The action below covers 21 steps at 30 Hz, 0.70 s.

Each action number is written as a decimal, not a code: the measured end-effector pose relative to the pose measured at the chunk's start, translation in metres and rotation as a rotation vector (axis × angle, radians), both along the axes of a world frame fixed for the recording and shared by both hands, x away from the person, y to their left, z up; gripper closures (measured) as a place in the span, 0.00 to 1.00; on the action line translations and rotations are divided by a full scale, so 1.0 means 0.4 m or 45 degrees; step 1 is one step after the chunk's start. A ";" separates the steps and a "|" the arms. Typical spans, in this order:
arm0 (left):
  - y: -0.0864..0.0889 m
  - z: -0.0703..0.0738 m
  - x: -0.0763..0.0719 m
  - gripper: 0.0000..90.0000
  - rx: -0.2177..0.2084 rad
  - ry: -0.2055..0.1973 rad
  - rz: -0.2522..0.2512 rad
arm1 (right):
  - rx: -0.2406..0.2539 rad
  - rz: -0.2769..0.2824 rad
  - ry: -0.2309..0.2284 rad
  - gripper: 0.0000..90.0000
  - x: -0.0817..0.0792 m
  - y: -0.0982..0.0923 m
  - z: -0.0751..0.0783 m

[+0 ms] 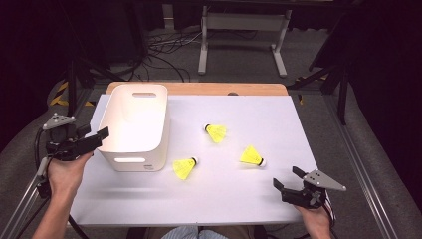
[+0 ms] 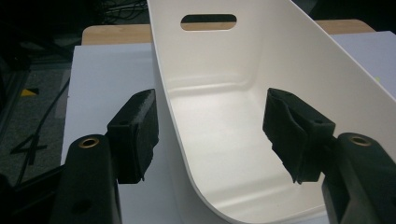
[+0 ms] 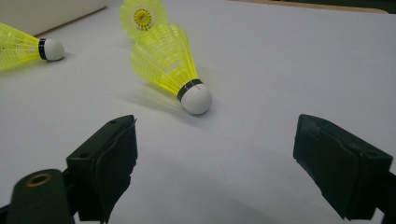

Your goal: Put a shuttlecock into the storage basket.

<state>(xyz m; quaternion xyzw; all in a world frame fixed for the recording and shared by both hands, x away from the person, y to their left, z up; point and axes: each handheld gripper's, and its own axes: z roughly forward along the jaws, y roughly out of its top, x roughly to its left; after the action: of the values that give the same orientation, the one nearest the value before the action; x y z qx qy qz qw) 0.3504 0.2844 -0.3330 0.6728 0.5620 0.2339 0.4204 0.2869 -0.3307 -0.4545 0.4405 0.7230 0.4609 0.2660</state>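
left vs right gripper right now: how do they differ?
The left gripper straddles the near-left wall of the white bin, one jaw inside, one outside; the right gripper has only bare sheet between its jaws. The left sits raised at bin-rim level; the right is low over the table, aimed at the nearest shuttlecock. Both are open and hold nothing.

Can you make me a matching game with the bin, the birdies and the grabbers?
Things:
1. white bin
2. shuttlecock nearest the right gripper
3. left gripper
4. right gripper

Where or how:
A. open, jaws either side of the bin's left wall
B. lying on its side, white tip toward the right gripper
C. open over bare table
D. standing empty at the table's left

Pairs: 1-D, 2-B, 3-A, 4-C
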 end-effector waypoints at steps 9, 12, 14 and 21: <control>-0.018 0.004 0.000 0.40 -0.004 0.008 -0.032 | -0.001 0.003 0.001 0.16 0.001 0.001 0.000; -0.028 0.007 -0.001 0.40 -0.001 0.012 -0.049 | 0.004 -0.003 0.002 0.15 0.001 0.000 -0.001; -0.037 0.008 0.000 0.40 -0.002 0.017 -0.066 | 0.002 -0.003 0.002 0.16 0.002 0.001 -0.001; -0.056 0.009 0.007 0.39 -0.003 0.024 -0.092 | -0.014 0.018 0.006 0.15 0.003 0.007 -0.001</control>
<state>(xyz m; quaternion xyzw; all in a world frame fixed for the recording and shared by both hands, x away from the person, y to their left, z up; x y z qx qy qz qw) 0.3533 0.2618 -0.3294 0.6943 0.5416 0.2115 0.4240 0.2883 -0.3279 -0.4550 0.4350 0.7292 0.4577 0.2636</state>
